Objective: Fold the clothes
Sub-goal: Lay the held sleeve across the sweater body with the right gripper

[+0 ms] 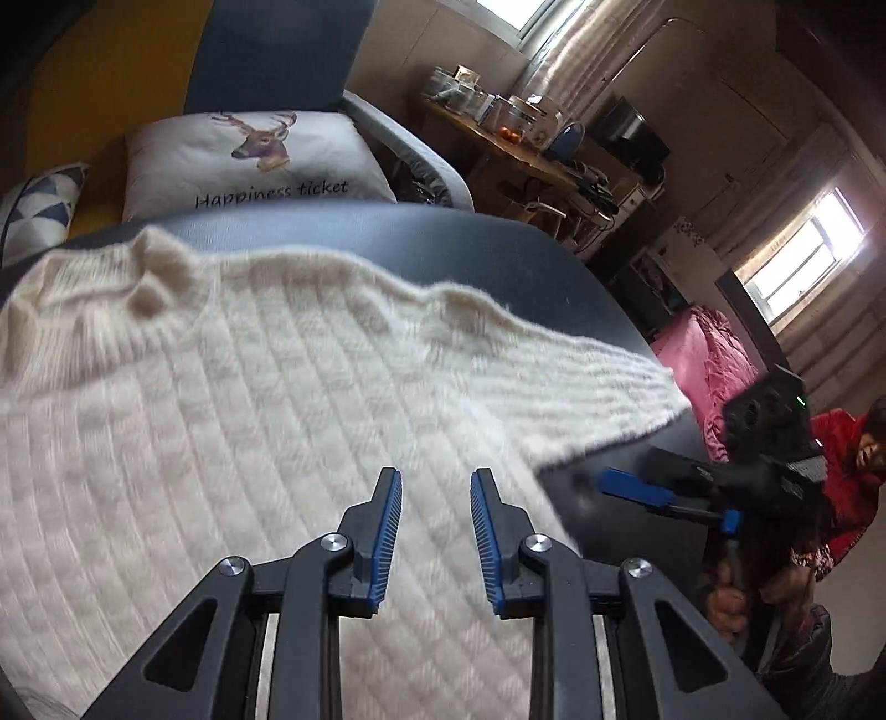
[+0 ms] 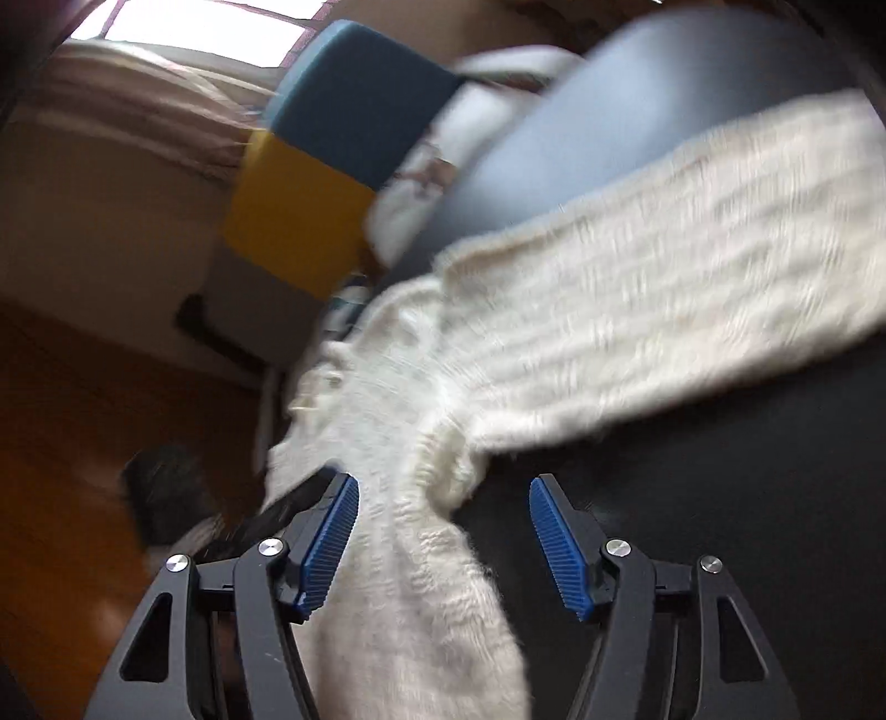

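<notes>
A cream knitted sweater (image 1: 232, 387) lies spread over a dark rounded surface (image 1: 470, 243), its ribbed collar (image 1: 158, 279) toward the far edge and one sleeve (image 1: 581, 376) stretching out across the surface toward the far right corner. What kind of furniture the surface is cannot be told.

The left gripper (image 1: 436, 490) hangs over the body of the sweater, near the hem side. Its blue-padded fingers (image 1: 387, 531) stand moderately apart with nothing between them; whether they touch the knit below cannot be told.

Beyond the sleeve's end, off the edge of the surface, the right gripper (image 1: 637, 490) shows in the left wrist view, held by a hand (image 1: 725, 601), with a person in a red garment (image 1: 847, 443) behind it. In the right wrist view, which is heavily blurred, the right gripper (image 2: 443, 498) has its fingers (image 2: 332, 537) wide apart, and a bunched stretch of the sweater (image 2: 421, 487) runs between them. The pads are not closed on it.

Past the collar, a white cushion (image 1: 249, 160) printed with a deer head rests on a sofa with blue and yellow panels (image 1: 266, 50), beside a triangle-patterned cushion (image 1: 39, 205). Farther off, to the right of the sweater, stands a cluttered wooden counter (image 1: 526, 155) and a bed with pink bedding (image 1: 703, 360) under a window.
</notes>
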### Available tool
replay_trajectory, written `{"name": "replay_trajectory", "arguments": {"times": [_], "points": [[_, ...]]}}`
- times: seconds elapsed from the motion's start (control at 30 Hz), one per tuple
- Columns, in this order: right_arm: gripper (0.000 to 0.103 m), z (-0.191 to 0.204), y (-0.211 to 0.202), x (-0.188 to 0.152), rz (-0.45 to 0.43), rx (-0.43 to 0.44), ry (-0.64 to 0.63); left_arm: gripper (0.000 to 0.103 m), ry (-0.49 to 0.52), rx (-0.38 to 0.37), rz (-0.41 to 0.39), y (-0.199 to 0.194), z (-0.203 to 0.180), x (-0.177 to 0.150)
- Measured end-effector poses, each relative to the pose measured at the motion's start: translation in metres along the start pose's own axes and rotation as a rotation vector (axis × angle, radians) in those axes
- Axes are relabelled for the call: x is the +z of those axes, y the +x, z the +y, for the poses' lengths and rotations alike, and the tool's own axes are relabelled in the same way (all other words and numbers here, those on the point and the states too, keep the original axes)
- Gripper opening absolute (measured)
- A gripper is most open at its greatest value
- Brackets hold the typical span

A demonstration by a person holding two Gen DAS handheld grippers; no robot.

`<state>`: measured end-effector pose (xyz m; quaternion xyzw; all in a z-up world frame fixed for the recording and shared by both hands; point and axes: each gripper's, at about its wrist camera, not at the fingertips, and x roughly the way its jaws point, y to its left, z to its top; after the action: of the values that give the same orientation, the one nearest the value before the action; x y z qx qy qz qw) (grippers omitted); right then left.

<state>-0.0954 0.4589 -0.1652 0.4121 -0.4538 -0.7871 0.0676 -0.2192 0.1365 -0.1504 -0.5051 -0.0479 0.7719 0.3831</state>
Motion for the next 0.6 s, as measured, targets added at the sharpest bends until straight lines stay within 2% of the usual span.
{"name": "replay_trajectory", "arguments": {"times": [0.17, 0.23, 0.27, 0.3, 0.33, 0.37, 0.47, 0.53, 0.6], "points": [[0.066, -0.008, 0.018, 0.0, -0.12, -0.023, 0.15, 0.025, 0.054, -0.01, 0.041, 0.008, -0.006, -0.021], [0.065, -0.004, 0.021, 0.003, -0.16, -0.032, 0.143, 0.025, 0.072, -0.015, 0.052, 0.012, -0.008, -0.027], [0.062, -0.001, 0.024, 0.005, -0.171, -0.048, 0.126, 0.025, 0.073, -0.019, 0.058, 0.015, -0.008, -0.03], [0.047, 0.002, 0.029, 0.006, -0.174, -0.073, 0.104, 0.026, 0.076, -0.021, 0.059, 0.018, -0.008, -0.033], [0.021, 0.005, 0.034, 0.007, -0.173, -0.105, 0.077, 0.026, 0.079, -0.023, 0.061, 0.02, -0.008, -0.036], [0.01, 0.01, 0.037, 0.009, -0.172, -0.143, 0.033, 0.026, 0.08, -0.026, 0.062, 0.021, -0.008, -0.038], [0.007, 0.036, 0.03, 0.013, -0.202, -0.258, -0.159, 0.026, 0.074, -0.034, 0.061, 0.018, -0.006, -0.039], [0.007, 0.059, 0.025, 0.016, -0.228, -0.381, -0.333, 0.026, 0.08, -0.022, 0.06, 0.013, -0.007, -0.041], [0.007, 0.064, 0.03, 0.023, -0.189, -0.434, -0.427, 0.026, 0.111, -0.01, 0.053, 0.011, -0.015, -0.04]]}}
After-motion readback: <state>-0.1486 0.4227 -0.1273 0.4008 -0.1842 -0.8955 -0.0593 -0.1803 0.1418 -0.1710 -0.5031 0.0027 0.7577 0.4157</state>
